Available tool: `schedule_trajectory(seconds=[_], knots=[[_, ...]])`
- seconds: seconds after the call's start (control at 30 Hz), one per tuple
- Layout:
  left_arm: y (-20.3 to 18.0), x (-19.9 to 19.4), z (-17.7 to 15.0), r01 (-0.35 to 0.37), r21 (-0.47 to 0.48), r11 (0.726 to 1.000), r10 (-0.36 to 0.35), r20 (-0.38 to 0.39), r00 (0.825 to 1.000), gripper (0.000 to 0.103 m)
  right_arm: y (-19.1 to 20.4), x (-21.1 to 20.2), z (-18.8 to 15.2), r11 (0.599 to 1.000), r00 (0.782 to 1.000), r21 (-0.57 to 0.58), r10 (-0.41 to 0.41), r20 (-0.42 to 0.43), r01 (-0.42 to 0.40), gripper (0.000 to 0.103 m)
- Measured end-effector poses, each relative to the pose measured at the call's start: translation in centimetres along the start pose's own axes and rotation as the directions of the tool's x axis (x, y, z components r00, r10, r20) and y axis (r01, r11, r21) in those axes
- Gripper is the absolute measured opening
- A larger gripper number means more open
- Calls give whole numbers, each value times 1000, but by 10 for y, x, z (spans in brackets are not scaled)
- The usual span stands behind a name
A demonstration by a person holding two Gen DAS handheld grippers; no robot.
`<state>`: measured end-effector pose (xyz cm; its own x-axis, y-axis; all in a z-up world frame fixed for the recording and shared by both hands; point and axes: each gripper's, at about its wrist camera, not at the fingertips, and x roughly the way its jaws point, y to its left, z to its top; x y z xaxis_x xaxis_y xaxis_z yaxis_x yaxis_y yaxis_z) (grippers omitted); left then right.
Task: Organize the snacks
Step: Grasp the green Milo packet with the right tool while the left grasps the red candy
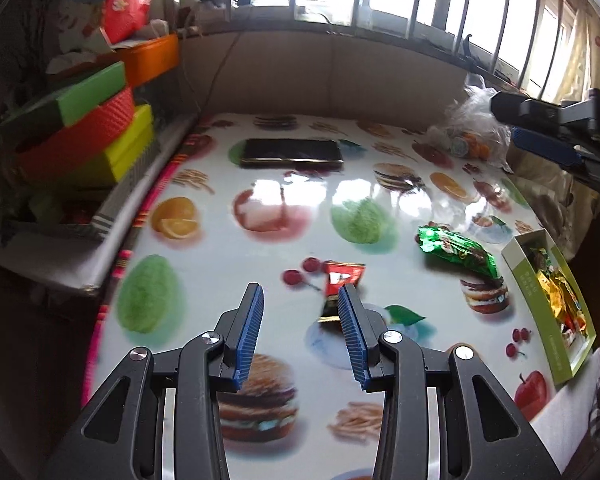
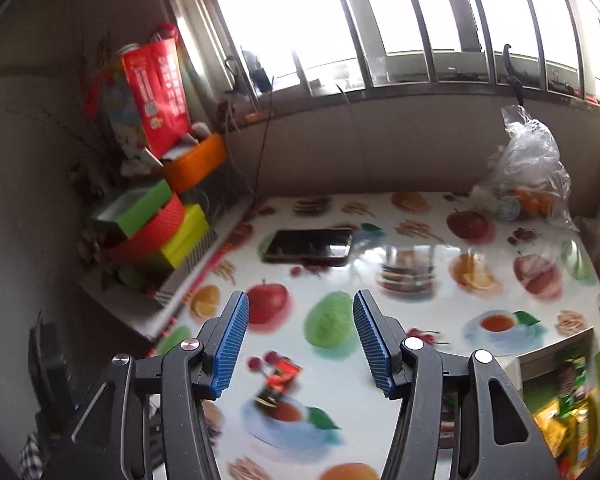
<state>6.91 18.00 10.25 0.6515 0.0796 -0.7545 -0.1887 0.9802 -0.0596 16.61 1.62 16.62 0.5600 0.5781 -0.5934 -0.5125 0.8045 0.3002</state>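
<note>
A small red snack packet [image 1: 340, 282] lies on the fruit-print table [image 1: 292, 208], just beyond my open, empty left gripper [image 1: 301, 294]; its lower end is hidden behind my right finger. A green snack bag [image 1: 458, 250] lies farther right. A green-rimmed box [image 1: 528, 280] holding several snack packets stands at the table's right edge. In the right wrist view, my right gripper [image 2: 300, 304] is open and empty above the table, with the red packet [image 2: 280, 380] below between its fingers and the box [image 2: 556, 380] at lower right. The right gripper also shows in the left wrist view [image 1: 556, 140].
A black phone [image 1: 292, 152] lies at the table's far side. A clear plastic bag with oranges [image 2: 528, 184] sits at the far right corner. Stacked green, red and yellow boxes [image 1: 88, 128] and an orange bin [image 1: 152, 56] crowd the shelf at left.
</note>
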Motion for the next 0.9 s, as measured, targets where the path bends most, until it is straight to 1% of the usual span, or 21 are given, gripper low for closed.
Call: schedule_trajectory(seconds=[0.13,0.2,0.3,0.37,0.4,0.43,0.57,0.67,0.73,0.9], knots=[[9,-11,0,-2,-11,1000,3,19,1000,40,20,8,-2,1000,1000,-6,27,-10,-27,54],[11,-11,-1,2,-16,1000,-2,21,1000,40,22,8,-3,999,999,-13,44,-16,-45,54],[7,-5,-3,23,-22,999,-23,13,1000,40,17,3,-6,997,1000,-79,-4,-31,1,54],[1,3,-6,45,-21,999,-45,0,999,40,5,-1,-11,991,998,-131,-11,-60,3,54],[-2,7,-7,55,-18,998,-55,-7,998,40,-2,-3,-13,989,998,-144,-24,-62,15,54],[-6,12,-8,63,-15,998,-63,-15,998,40,-13,-7,-17,985,997,-164,-57,-61,46,54],[-18,31,-12,78,-2,997,-78,-51,996,40,-55,-4,-26,982,989,-161,-119,-91,104,54],[-24,47,-10,80,-6,997,-80,-73,994,40,-83,11,-33,978,980,-169,-142,-137,118,55],[-27,58,-8,78,-7,997,-78,-90,993,40,-99,26,-39,973,970,-188,-168,-178,134,55],[-29,82,-7,78,1,997,-78,-131,988,40,-124,56,-48,972,956,-204,-167,-240,119,55]])
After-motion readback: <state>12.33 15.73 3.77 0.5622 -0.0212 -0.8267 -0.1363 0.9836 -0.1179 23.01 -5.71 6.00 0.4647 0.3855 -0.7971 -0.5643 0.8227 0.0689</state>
